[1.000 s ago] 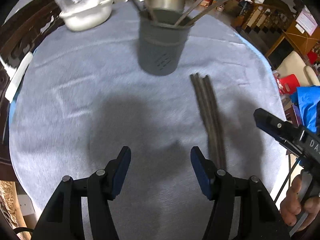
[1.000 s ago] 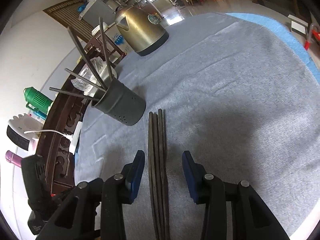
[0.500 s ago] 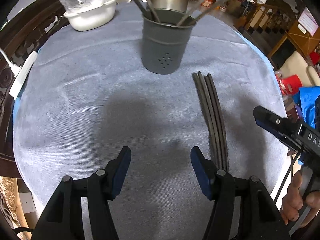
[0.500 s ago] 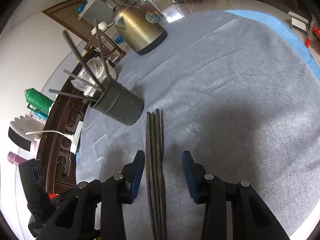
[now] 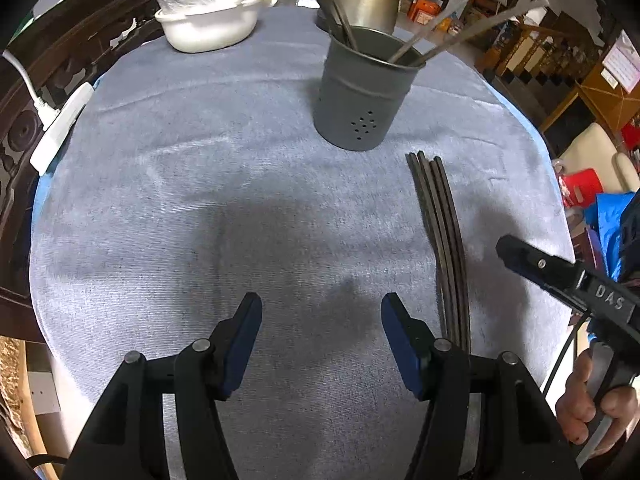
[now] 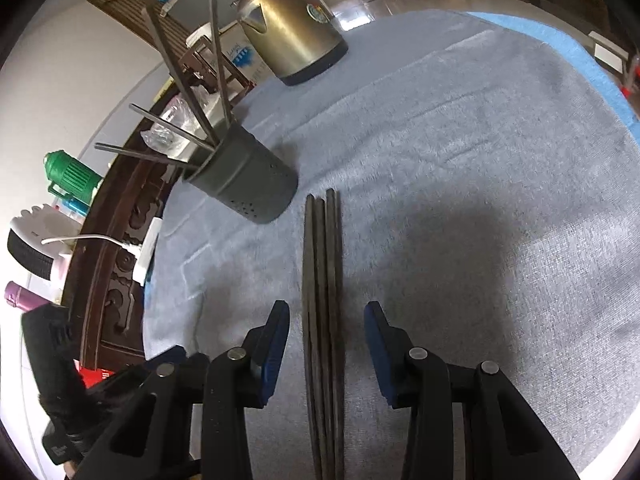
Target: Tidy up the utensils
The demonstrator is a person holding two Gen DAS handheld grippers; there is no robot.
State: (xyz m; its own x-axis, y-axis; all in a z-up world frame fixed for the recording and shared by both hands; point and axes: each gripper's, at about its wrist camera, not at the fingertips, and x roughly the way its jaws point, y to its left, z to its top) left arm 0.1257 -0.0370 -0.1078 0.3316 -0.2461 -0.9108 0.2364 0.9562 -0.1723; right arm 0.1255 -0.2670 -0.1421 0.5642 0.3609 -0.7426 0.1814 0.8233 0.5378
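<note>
A bundle of dark chopsticks (image 5: 440,232) lies flat on the grey cloth, just right of a grey perforated utensil holder (image 5: 364,96) that has several chopsticks standing in it. My left gripper (image 5: 320,336) is open over bare cloth, to the left of the bundle, with nothing between its fingers. In the right wrist view the chopsticks (image 6: 324,280) run straight between the fingers of my right gripper (image 6: 326,336). It is open, with a gap on each side of the bundle. The holder (image 6: 248,184) stands beyond, to the left.
A brass-coloured kettle (image 6: 292,36) stands at the far side of the table. A white bowl covered in plastic (image 5: 208,24) sits at the back left. A white power strip (image 5: 60,124) lies on the left edge. A hand (image 5: 596,404) holds the right gripper's handle.
My left gripper has slid a little to the left, so the holder and bundle sit further right in its view. The right gripper still straddles the chopsticks, and both jaws keep the same width.
</note>
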